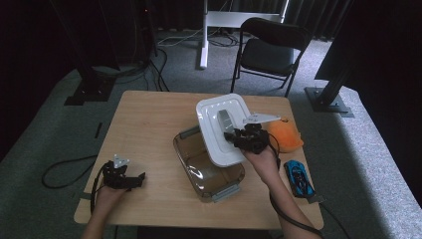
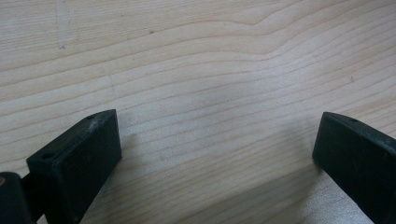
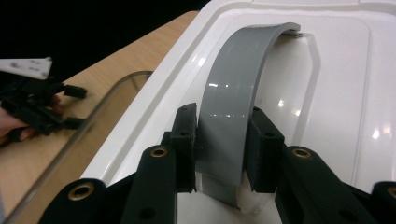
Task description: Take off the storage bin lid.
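A white square lid [image 1: 219, 130] with a grey arched handle [image 1: 224, 119] hangs tilted over the far part of a clear plastic box [image 1: 209, 172] at the table's middle. My right gripper [image 1: 234, 138] is shut on that handle [image 3: 233, 121]; its black pads [image 3: 184, 140] press both sides of the grey strap, with the lid [image 3: 336, 84] behind. My left gripper [image 1: 138, 179] rests near the table's front left corner, open, its fingers [image 2: 79, 158] wide apart over bare wood with nothing between them.
An orange soft thing [image 1: 286, 134] lies on the table right of the lid, and a blue toy car [image 1: 299, 178] sits near the right front edge. A black folding chair [image 1: 271, 50] stands beyond the wooden table [image 1: 149, 114].
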Available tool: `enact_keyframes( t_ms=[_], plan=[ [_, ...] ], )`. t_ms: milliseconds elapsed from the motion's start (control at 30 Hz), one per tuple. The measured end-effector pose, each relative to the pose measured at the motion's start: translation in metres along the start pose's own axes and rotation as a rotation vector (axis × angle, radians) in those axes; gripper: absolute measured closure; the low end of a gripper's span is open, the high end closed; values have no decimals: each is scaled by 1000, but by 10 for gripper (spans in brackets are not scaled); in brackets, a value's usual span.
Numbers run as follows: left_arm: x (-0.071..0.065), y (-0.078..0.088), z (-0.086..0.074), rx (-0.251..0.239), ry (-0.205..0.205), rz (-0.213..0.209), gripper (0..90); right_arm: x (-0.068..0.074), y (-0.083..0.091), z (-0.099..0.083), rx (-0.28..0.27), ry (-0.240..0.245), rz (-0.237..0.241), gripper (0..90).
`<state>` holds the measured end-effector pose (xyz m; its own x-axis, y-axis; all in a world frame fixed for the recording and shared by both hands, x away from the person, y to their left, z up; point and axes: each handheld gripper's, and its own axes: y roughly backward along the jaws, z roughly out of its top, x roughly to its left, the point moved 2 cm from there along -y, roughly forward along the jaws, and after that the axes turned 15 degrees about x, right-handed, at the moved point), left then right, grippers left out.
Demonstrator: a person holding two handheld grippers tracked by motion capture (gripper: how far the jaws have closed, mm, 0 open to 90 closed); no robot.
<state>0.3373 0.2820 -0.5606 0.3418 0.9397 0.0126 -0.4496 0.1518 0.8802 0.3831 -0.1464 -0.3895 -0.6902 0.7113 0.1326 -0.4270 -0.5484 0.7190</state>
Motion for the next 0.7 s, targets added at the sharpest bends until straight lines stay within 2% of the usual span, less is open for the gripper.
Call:
enact_keyframes(
  t_ms=[100,367,700],
  plan=[
    [0,0,0,1,-1,1,15,-6,-2,0,1,-16,-9,681],
    [0,0,0,0,1,0,15,-36,-13,8,0,-74,-44,683],
    [0,0,0,2,0,0,15,-66,-16,28,-34,-93,-73,683]
  ],
)
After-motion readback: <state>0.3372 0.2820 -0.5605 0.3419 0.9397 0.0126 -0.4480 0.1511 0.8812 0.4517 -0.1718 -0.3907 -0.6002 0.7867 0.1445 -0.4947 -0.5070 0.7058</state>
